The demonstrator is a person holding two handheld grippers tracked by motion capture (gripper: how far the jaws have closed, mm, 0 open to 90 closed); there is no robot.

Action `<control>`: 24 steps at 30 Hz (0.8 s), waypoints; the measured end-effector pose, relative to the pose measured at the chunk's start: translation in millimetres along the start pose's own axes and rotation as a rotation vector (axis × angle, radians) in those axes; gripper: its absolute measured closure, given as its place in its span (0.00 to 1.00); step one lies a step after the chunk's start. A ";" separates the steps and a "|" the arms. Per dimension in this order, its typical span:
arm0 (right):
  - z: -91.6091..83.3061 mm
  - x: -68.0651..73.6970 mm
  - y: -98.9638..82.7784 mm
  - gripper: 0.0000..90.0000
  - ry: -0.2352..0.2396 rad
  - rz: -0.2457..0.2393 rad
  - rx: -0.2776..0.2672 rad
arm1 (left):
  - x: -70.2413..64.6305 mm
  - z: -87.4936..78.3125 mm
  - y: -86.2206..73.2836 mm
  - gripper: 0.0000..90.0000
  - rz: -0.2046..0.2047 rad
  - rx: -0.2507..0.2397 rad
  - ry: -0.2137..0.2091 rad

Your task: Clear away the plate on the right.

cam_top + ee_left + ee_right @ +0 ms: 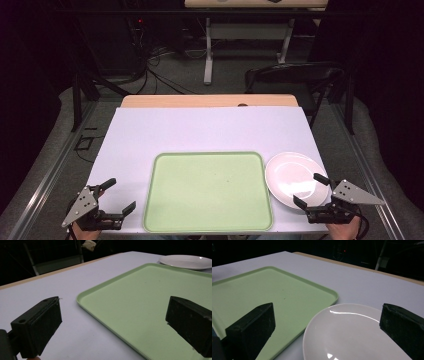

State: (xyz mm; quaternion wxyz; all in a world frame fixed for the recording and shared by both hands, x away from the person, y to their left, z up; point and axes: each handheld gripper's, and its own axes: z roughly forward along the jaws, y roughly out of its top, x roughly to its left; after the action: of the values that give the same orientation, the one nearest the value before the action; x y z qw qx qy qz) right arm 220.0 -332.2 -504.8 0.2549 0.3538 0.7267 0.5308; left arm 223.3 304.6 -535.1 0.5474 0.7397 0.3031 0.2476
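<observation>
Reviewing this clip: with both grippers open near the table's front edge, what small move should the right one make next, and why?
Probably ease the right gripper forward and down so its open jaws straddle the near rim of the white plate. The plate lies empty beside the green tray, right ahead of those jaws, while the left gripper waits apart from it.

No lettering, label, brand mark or number can be read anywhere on the table: the green tray (208, 192) at 6 o'clock is plain, the white plate (295, 177) beside it at 3 o'clock is unmarked, and the pale table cover (200, 130) carries no print. The grey plates atop the left gripper (119, 196) and right gripper (310, 189) show only small holes, no characters. A red light glows in the dark at 11 o'clock, too small to read
</observation>
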 end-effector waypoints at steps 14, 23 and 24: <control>-7.6 -8.4 -1.0 0.00 -0.090 0.090 0.020 | -0.7 0.4 0.2 0.00 0.010 0.004 0.005; -6.0 -17.6 -4.8 0.00 -0.135 0.215 0.066 | -0.9 0.3 0.0 0.00 0.012 0.007 0.010; -6.1 -18.4 -5.4 0.00 -0.138 0.232 0.072 | -1.0 0.4 0.0 0.00 0.013 0.007 0.010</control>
State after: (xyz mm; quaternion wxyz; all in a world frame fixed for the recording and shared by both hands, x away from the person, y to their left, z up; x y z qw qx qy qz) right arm 225.5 -351.2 -508.1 0.2283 0.4803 0.6802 0.5045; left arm 222.9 303.7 -535.3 0.5417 0.7424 0.3019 0.2536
